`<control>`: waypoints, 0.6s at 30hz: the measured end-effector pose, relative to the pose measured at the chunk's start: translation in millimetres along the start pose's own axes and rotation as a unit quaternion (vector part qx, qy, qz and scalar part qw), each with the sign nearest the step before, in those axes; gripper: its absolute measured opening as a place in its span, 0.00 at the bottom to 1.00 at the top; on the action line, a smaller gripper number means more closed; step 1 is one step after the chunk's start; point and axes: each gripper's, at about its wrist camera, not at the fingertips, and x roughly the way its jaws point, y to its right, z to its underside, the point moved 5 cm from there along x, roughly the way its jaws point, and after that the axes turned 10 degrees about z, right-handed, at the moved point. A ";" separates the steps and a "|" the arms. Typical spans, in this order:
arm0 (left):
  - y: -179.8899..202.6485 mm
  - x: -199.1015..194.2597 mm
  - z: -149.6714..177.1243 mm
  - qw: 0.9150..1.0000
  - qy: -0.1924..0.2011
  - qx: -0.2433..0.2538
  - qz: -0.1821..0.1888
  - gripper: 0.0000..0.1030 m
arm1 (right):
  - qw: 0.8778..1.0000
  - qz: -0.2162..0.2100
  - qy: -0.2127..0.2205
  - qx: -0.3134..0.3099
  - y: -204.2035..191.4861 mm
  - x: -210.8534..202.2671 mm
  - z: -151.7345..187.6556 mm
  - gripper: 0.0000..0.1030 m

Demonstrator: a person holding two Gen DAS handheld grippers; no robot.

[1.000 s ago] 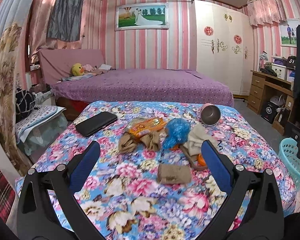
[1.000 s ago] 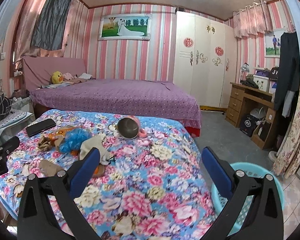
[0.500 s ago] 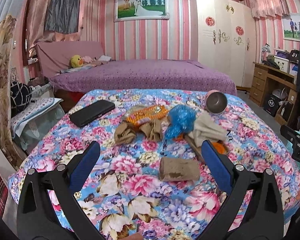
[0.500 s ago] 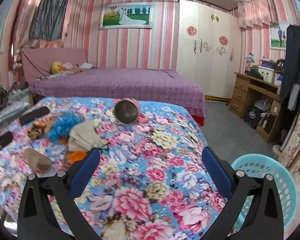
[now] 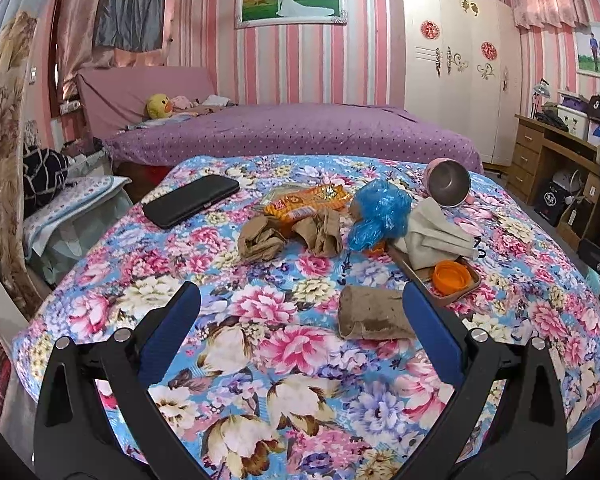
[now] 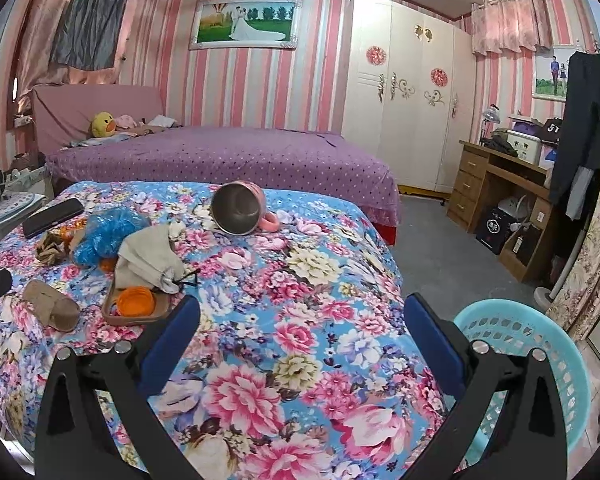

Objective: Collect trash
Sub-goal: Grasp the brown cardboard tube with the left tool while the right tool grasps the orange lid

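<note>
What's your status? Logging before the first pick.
Left tongs open, empty; right tongs open, empty. Brown wad nearest left tongs, untouched. Basket by the bed. Path clear.

Behind the floral cover (image 5: pixel 284 344): purple bed (image 5: pixel 300 132), yellow duck toy (image 5: pixel 159 106), white wardrobe (image 6: pixel 412 92), wooden desk (image 6: pixel 496 184).

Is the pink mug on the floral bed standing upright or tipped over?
Tipped over. The pink mug lies on its side on the floral bedspread, its steel-lined mouth facing the camera.
</note>
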 end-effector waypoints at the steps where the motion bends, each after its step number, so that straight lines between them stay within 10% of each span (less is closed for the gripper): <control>1: -1.6 0.8 1.0 1.000 -0.002 -0.004 0.002 0.95 | 1.000 0.002 0.000 0.000 1.1 0.0 0.4 0.96; 18: -10.2 4.8 17.1 1.000 -0.019 -0.006 0.005 0.95 | 0.999 0.013 -0.028 0.016 10.9 18.9 9.2 0.96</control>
